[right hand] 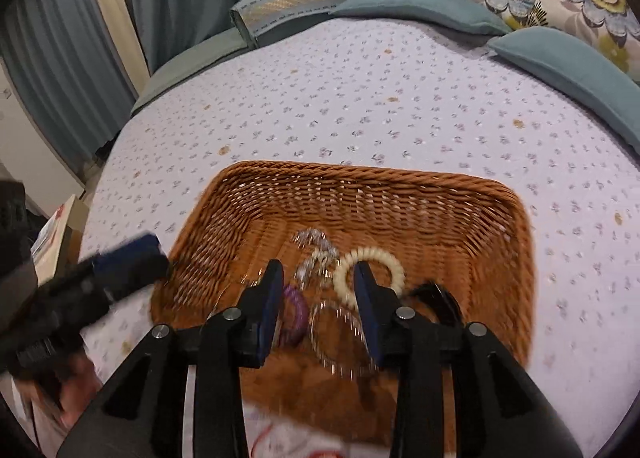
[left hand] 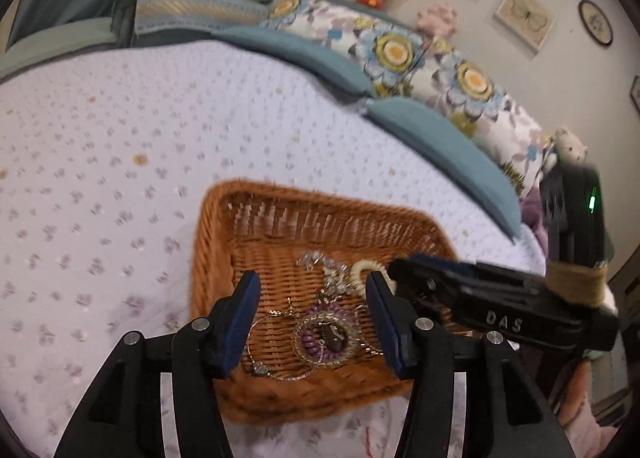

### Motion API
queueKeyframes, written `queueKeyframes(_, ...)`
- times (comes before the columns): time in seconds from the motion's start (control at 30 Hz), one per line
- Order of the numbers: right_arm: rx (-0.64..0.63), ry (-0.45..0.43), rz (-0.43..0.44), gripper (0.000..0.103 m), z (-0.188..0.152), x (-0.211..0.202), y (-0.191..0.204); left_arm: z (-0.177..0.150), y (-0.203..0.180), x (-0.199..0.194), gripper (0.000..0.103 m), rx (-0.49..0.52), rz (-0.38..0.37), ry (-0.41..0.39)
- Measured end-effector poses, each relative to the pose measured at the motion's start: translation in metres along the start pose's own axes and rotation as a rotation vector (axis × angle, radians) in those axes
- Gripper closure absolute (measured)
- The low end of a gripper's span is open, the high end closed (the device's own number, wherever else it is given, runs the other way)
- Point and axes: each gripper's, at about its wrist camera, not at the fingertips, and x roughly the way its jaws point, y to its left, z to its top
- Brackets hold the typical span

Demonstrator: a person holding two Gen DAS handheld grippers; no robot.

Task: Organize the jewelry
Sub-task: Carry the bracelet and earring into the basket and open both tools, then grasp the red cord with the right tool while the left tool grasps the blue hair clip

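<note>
A brown wicker basket (left hand: 256, 198) (right hand: 400, 182) sits on the bed and holds jewelry. Inside lie a cream coil band (right hand: 376, 256) (left hand: 362, 268), a silver chain (left hand: 320, 262) (right hand: 310, 242), a purple coil band (left hand: 316, 346) (right hand: 296, 310), gold hoops (left hand: 352, 332) and a thin gold chain (left hand: 256, 342). My left gripper (left hand: 312, 322) is open and empty above the basket's near half. My right gripper (right hand: 318, 306) is open and empty over the jewelry; it also shows in the left wrist view (left hand: 472, 290). The left gripper shows blurred in the right wrist view (right hand: 120, 262).
The bed has a lilac flowered cover (left hand: 120, 138) (right hand: 360, 98). Teal cushions (left hand: 440, 138) and floral pillows (left hand: 400, 50) line the far side. Curtains (right hand: 60, 58) hang at the left. A box (right hand: 56, 242) stands beside the bed.
</note>
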Motion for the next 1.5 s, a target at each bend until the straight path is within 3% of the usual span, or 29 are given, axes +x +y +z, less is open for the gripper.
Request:
queueKeyframes(0.23, -0.009, -0.075, 0.013, 0.058, -0.047, -0.079, 0.007, -0.02, -0.029, -0.061, 0.047, 0.084, -0.028, -0.038)
queueKeyframes(0.47, 0.021, -0.056, 0.019, 0.058, -0.096, -0.105, 0.009, -0.07, -0.065, -0.092, 0.047, 0.208, -0.034, 0.016)
queueKeyframes(0.73, 0.12, 0.034, 0.032, 0.058, -0.133, -0.075, -0.007, -0.111, -0.073, -0.078, 0.047, 0.237, -0.013, 0.115)
queueKeyframes(1.0, 0.133, 0.074, 0.008, 0.058, -0.145, -0.045, -0.012, -0.13, -0.053, -0.033, 0.047, 0.203, -0.038, 0.213)
queueKeyframes(1.1, 0.168, 0.097, 0.045, 0.058, -0.148, -0.036, -0.017, -0.135, -0.053, -0.019, 0.047, 0.21, -0.064, 0.25)
queueKeyframes(1.37, 0.182, 0.153, 0.088, 0.058, -0.154, -0.015, -0.014, -0.156, -0.074, -0.004, 0.047, 0.338, -0.07, 0.335)
queueKeyframes(1.4, 0.171, 0.152, 0.078, 0.059, -0.154, -0.015, -0.012, -0.156, -0.076, -0.005, 0.047, 0.346, -0.073, 0.337)
queueKeyframes(1.5, 0.134, 0.149, 0.035, 0.081, -0.153, -0.014, -0.007, -0.158, -0.076, -0.008, 0.047, 0.352, -0.103, 0.351)
